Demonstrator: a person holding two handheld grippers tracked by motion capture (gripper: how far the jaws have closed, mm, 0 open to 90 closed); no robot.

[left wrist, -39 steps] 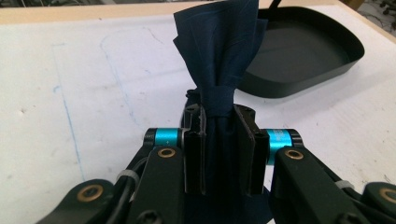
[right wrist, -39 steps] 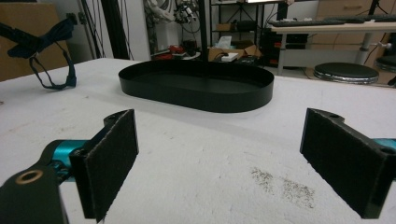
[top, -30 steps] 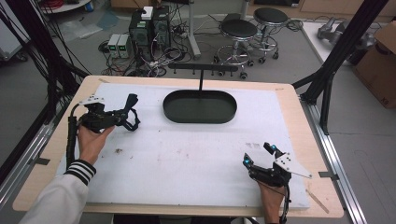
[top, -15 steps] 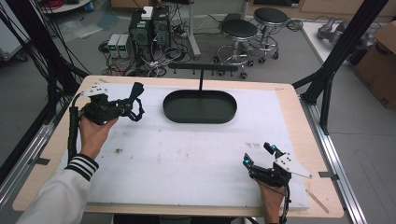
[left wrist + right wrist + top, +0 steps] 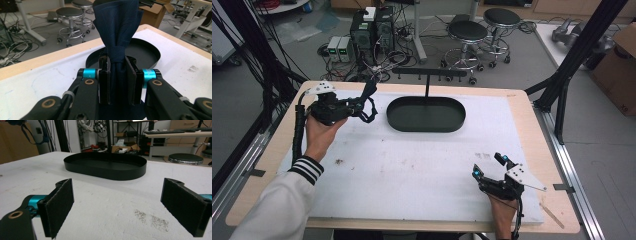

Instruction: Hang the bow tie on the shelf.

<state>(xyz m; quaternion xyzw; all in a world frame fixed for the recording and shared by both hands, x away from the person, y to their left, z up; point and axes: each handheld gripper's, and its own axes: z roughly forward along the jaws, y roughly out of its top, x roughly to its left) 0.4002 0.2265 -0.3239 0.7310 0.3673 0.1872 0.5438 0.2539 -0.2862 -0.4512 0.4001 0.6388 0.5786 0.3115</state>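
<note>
**Left gripper clamps a dark cloth; right gripper rests open on the mat**

At the far left of the high view, a hand in a white sleeve with black-striped cuff point(image 5: 305, 169) holds the left gripper point(image 5: 368, 102) raised over the far-left part of the white foam mat point(image 5: 422, 160) that covers the pale wooden table point(image 5: 532, 125). Its jaws are closed on a dark navy blue fabric cloth point(image 5: 117, 30), gathered into a tight bunch between the pads. In the left gripper view the cloth fans out upward beyond the jaws, and a further part of it shows below them. In the high view the cloth is a narrow dark strip point(image 5: 369, 91) at the gripper tip, just left of the tray.

The black oval metal tray point(image 5: 426, 115) sits on the mat at the far centre, and a thin black upright post with a crossbar point(image 5: 429, 74) rises at its back edge.

At the near right, the right gripper point(image 5: 488, 165) lies low on the mat, held by a hand from the bottom edge. Its jaws are spread wide with nothing between them; the right gripper view looks across bare mat toward the tray point(image 5: 105, 166), with a patch of dark specks point(image 5: 151, 218) on the mat near the jaws
</note>
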